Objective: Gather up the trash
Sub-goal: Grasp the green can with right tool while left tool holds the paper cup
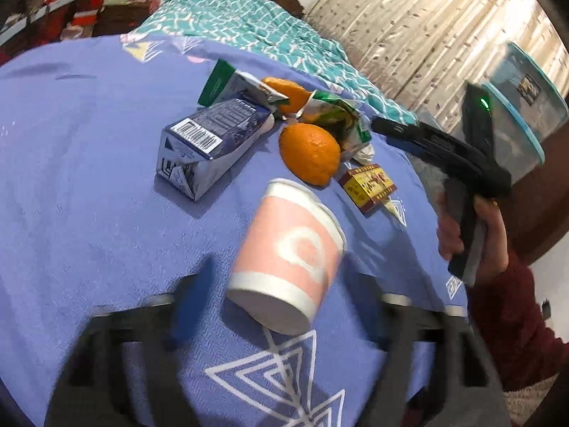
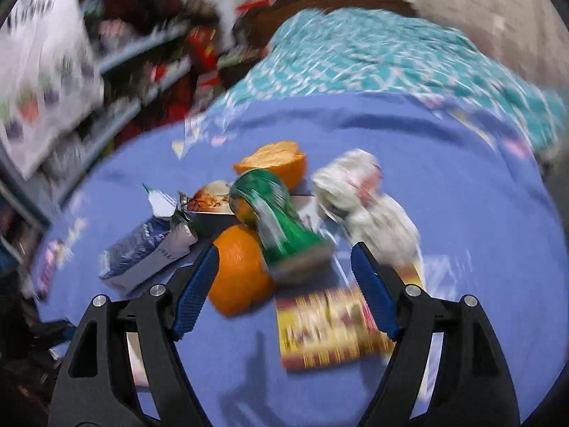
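Left gripper (image 1: 284, 306) is sitting jaws spread wide, blurred; a pink-and-white paper cup (image 1: 288, 259) is lying on its side between the fingers, and contact cannot be judged. All is resting on a blue bedspread (image 1: 89, 185).

Beyond the cup: an orange peel half (image 1: 310, 152), a red-and-yellow small box (image 1: 368, 185) just beside it, a crushed blue milk carton (image 1: 209, 142) to the left, and a crumpled green wrapper (image 1: 336, 117) behind the peel.

Right gripper (image 2: 284, 277) is hanging open and empty above the pile, the peel (image 2: 237, 277) and the box (image 2: 329, 327) lying between its fingers. A crumpled white paper wad (image 2: 362, 199) is sitting beyond.

Farther back, a teal patterned blanket (image 1: 256, 25) is bunched up; a clear plastic container (image 1: 526, 106) is showing behind the right hand (image 1: 487, 235).
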Demonstrator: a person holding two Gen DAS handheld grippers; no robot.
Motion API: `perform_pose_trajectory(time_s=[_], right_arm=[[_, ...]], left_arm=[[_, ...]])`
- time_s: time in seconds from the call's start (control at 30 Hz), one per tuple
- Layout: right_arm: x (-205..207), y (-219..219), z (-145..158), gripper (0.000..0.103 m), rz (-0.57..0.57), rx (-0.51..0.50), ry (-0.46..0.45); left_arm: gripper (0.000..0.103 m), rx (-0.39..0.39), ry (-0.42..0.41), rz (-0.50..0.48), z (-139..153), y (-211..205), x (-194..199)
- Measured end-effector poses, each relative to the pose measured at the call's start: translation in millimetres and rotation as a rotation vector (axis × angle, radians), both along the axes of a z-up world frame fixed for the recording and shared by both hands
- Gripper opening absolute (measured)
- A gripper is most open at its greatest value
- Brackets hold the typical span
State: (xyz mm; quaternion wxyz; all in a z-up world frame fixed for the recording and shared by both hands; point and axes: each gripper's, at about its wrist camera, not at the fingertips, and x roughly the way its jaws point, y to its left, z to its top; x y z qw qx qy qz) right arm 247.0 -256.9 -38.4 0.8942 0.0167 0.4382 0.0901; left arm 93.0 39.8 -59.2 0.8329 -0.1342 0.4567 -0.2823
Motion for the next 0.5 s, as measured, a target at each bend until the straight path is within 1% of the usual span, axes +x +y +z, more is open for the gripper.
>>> perform_pose_trajectory(time_s=[0.07, 0.13, 0.17, 0.2, 0.23, 0.27, 0.3, 0.33, 0.37, 0.4, 0.43, 0.47, 0.5], right_arm=[[17.7, 9.3, -4.3, 0.076, 0.023, -0.061, 0.048], [34.2, 15.0, -9.3, 0.072, 0.046, -0.122, 0.109], [39.1, 16.3, -12.3, 0.064, 0.055, -0.140, 0.139], [43.7, 15.3, -16.4, 0.051, 0.059, -0.158, 0.173], [45.0, 12.6, -17.7, 0.041, 0.057, -0.168, 0.188], [42.2, 10.2, -16.8, 0.038, 0.058, -0.171, 0.180], [35.3, 6.9, -12.5, 0.034, 0.056, -0.184, 0.152], [26.5, 3.5, -4.8, 0.033, 0.048, -0.187, 0.112], [19.1, 0.7, 3.0, 0.032, 0.042, -0.168, 0.074], [5.9, -6.2, 15.5, 0.032, 0.037, -0.127, 0.026], [-6.3, -13.7, 26.6, 0.032, 0.024, -0.092, -0.011], [-15.6, -18.4, 34.5, 0.032, 0.016, -0.061, -0.036], [-35.3, -30.9, 45.4, 0.031, 0.006, -0.002, -0.074]], left_arm=[[0.079, -0.018, 0.010, 0.002, -1.0, -0.9, 4.9], [0.080, -0.024, 0.018, -0.009, -1.5, -4.0, 9.9], [0.082, -0.025, 0.020, -0.015, -2.5, -5.0, 10.5], [0.083, -0.023, 0.023, -0.027, -3.5, -8.3, 12.9], [0.083, -0.018, 0.028, -0.036, -5.2, -11.7, 14.7], [0.083, -0.015, 0.031, -0.042, -7.1, -14.9, 15.3], [0.082, -0.007, 0.031, -0.051, -8.5, -19.1, 16.4], [0.080, 0.006, 0.022, -0.055, -9.6, -22.9, 15.6], [0.065, 0.025, 0.012, -0.061, -10.5, -26.3, 14.1], [0.062, 0.047, 0.001, -0.079, -11.6, -31.9, 12.6], [0.061, 0.063, -0.022, -0.076, -10.5, -34.1, 10.6], [0.057, 0.067, -0.032, -0.084, -9.0, -36.0, 9.2], [0.054, 0.062, -0.038, -0.093, -6.0, -38.1, 7.2]])
